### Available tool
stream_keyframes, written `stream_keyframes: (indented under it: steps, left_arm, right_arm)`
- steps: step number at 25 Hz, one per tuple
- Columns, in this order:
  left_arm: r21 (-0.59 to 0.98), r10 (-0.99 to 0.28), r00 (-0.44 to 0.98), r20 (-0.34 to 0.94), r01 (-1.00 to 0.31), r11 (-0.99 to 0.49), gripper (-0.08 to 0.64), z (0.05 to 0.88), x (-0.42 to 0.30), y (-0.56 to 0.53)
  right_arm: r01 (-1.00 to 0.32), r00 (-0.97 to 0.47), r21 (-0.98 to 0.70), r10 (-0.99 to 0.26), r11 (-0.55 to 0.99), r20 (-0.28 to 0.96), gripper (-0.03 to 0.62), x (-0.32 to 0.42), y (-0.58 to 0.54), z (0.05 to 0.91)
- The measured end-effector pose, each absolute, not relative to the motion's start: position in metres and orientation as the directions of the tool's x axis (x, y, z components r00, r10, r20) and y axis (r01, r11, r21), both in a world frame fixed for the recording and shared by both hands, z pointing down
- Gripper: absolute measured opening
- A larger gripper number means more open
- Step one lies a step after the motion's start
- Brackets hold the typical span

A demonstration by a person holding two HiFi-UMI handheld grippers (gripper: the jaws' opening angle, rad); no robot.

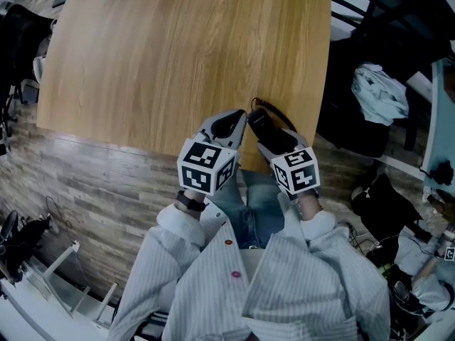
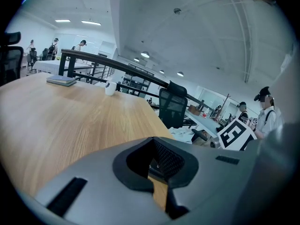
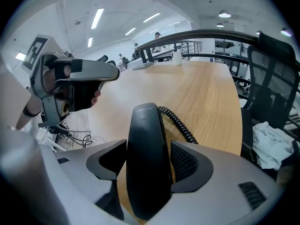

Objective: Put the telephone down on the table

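The right gripper [image 1: 274,139] pinches the black telephone handset [image 3: 145,163] between its jaws, the handset standing along them with its coiled cord [image 3: 180,125] trailing onto the wooden table [image 1: 185,55]. It sits above the table's near edge. Whether it touches the wood, I cannot tell. The left gripper [image 1: 226,125] is just beside it, jaws pressed together on nothing. Both forearms are bent in close to the body, sleeves [image 1: 206,261] nearly touching.
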State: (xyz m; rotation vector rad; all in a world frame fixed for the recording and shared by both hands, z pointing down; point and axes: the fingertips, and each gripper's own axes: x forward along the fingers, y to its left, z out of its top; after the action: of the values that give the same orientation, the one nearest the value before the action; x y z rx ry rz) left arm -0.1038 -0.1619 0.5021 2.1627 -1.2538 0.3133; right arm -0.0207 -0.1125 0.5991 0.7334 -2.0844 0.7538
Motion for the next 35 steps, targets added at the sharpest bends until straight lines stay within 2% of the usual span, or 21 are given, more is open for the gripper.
stream_keyframes:
  steps: [8,18,26,30,35]
  left_arm:
    - [0.374,-0.714,0.535,0.451,-0.84,-0.393,0.009,0.481,-0.099,-0.172]
    - [0.352,-0.732,0.543,0.411,-0.835,-0.422,0.009,0.448,-0.098,-0.179]
    - [0.339,-0.727,0.573,0.379,-0.817,-0.467,0.009,0.427,-0.08,-0.182]
    - [0.327,-0.729,0.585,0.356,-0.809,-0.489,0.009,0.414,-0.074,-0.186]
    - [0.308,-0.729,0.605,0.321,-0.795,-0.523,0.009,0.391,-0.065,-0.186]
  right_arm:
    - [-0.713,-0.553,-0.279,-0.27,0.643,0.788,0.293,-0.023,-0.121,0.577]
    - [-0.686,-0.66,-0.387,-0.302,0.616,0.687,0.291,-0.035,-0.137,0.529]
    - [-0.657,-0.741,-0.435,-0.419,0.616,0.525,0.29,-0.03,-0.165,0.461]
    - [-0.612,-0.785,-0.444,-0.43,0.655,0.446,0.285,-0.034,-0.172,0.426]
    - [-0.586,-0.806,-0.408,-0.448,0.7,0.387,0.244,-0.032,-0.18,0.389]
